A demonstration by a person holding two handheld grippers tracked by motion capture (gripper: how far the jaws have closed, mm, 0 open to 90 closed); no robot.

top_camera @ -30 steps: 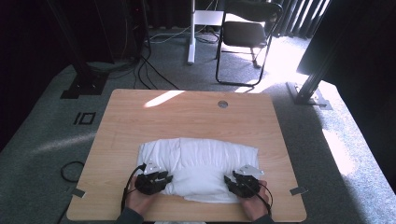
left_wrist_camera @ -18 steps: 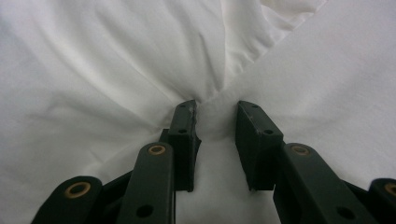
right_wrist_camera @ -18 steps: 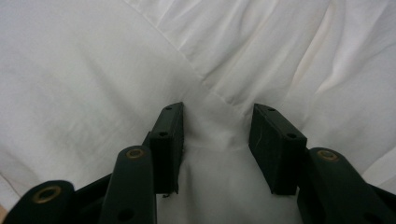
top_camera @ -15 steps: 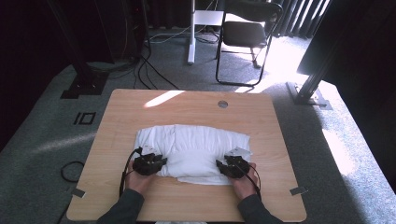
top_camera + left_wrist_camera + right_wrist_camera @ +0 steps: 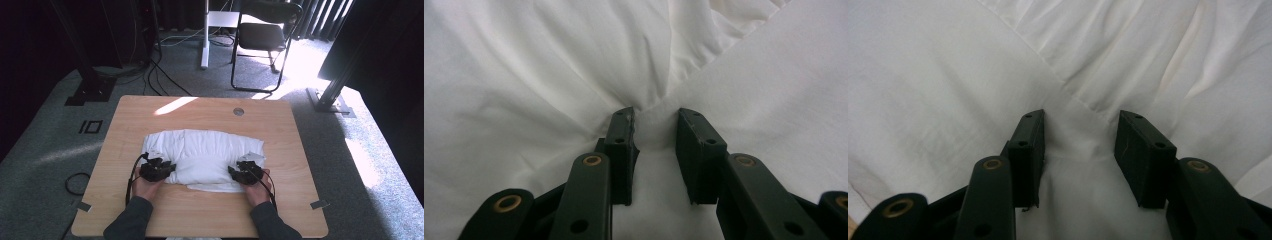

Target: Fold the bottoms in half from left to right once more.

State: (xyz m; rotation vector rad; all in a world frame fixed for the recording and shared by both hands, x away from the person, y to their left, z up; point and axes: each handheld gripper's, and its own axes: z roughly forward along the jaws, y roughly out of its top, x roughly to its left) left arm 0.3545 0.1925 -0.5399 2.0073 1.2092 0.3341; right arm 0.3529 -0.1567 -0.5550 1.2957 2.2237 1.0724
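Soft, creased white cloth (image 5: 202, 157) bunches between 2 black claws, apparently pinched.

your forearms come in from the bottom edge, sleeves dark. your left gripper (image 5: 156, 169) sits low at the left, jaws parted only a little. your right gripper (image 5: 246, 171) mirrors it at the right, jaws parted somewhat wider. both point forward, well apart.

Dim room, sunlit far corner
Grey carpet (image 5: 45, 150), a folding chair (image 5: 265, 40) and floor cables (image 5: 165, 75) beyond the wooden table (image 5: 200, 107).
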